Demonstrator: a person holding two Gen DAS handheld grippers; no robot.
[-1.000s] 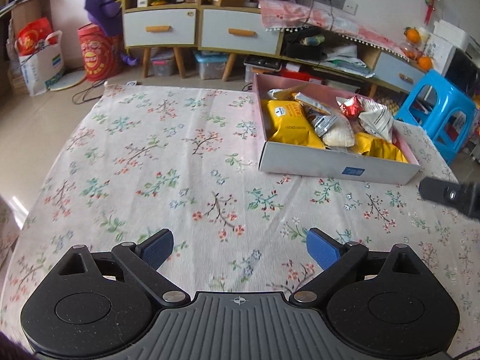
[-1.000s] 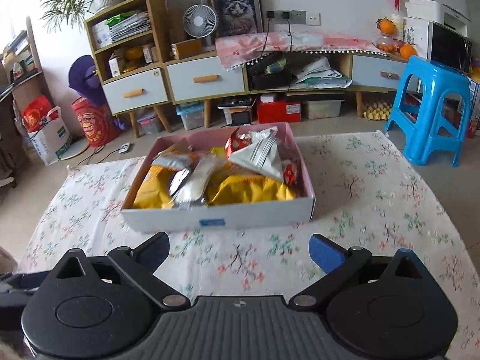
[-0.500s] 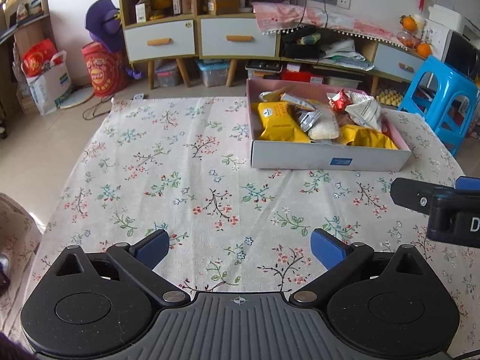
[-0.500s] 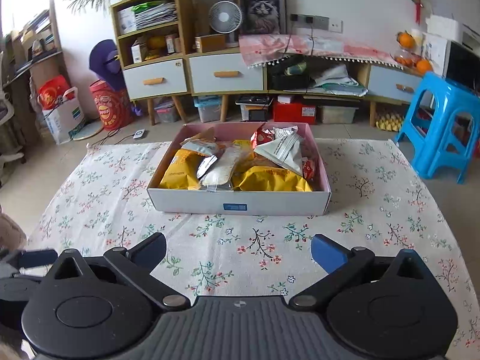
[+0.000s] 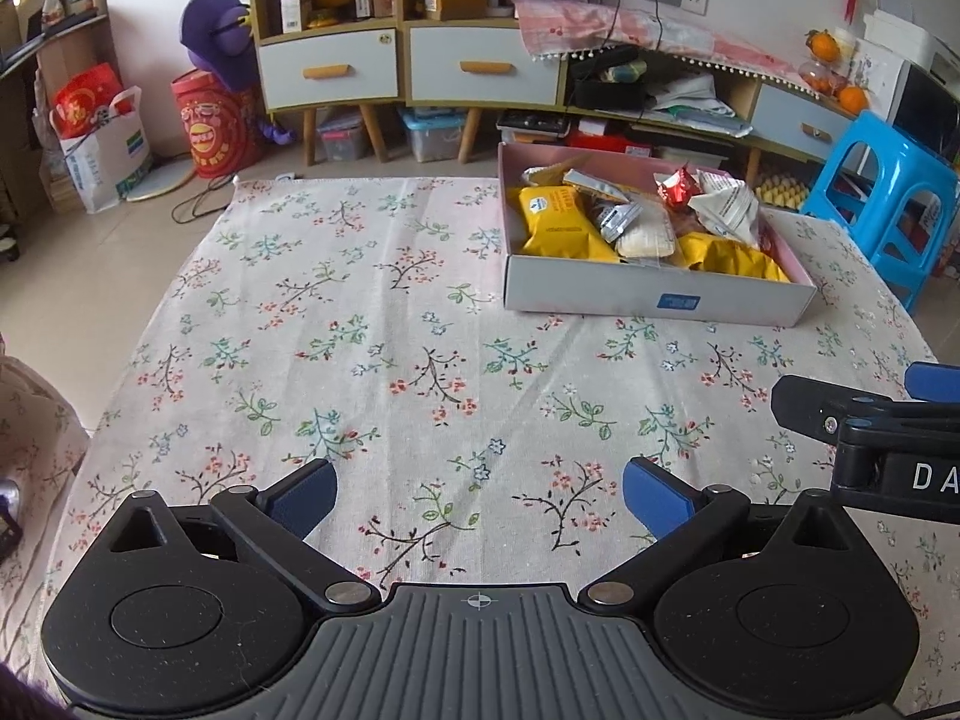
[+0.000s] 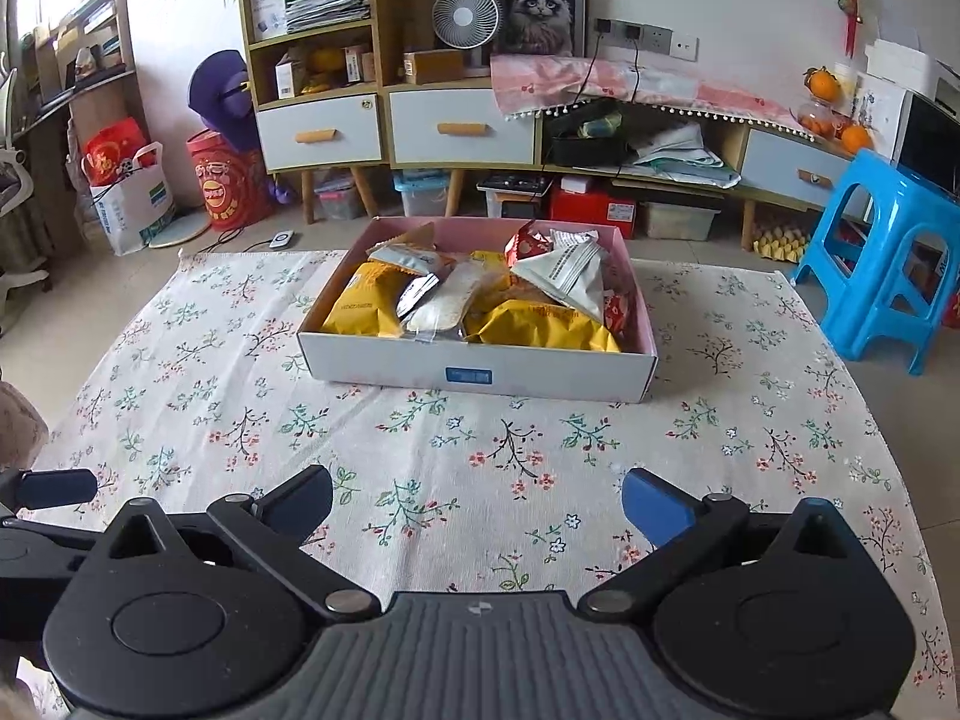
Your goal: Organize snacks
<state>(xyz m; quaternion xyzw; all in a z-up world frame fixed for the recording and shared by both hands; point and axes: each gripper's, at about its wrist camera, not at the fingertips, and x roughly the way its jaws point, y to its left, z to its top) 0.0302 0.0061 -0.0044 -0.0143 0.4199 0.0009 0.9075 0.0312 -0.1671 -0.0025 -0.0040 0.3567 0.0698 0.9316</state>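
A shallow box (image 5: 654,299) (image 6: 474,367), white outside and pink inside, sits on the flowered tablecloth (image 5: 384,324) and holds several snack packs: yellow bags (image 6: 366,300), a pale wrapped bar (image 6: 447,303), a white pack (image 6: 570,273) and a small red one (image 6: 525,243). My left gripper (image 5: 479,495) hovers open over bare cloth, well short of the box and to its left, nothing between its blue pads. My right gripper (image 6: 477,498) is open too, empty, facing the box's front wall from a distance. The right gripper's side shows at the left wrist view's right edge.
A blue plastic stool (image 6: 882,252) stands off the table's far right corner. Behind the table are low cabinets with drawers (image 6: 462,129), storage bins on the floor, a fan (image 6: 467,15) and bags at the far left (image 6: 129,192). The table's edges fall away on both sides.
Both grippers have drawn back from the box, which now looks smaller and farther off. The left view has swung so the box sits more upright. Both stay open and empty.
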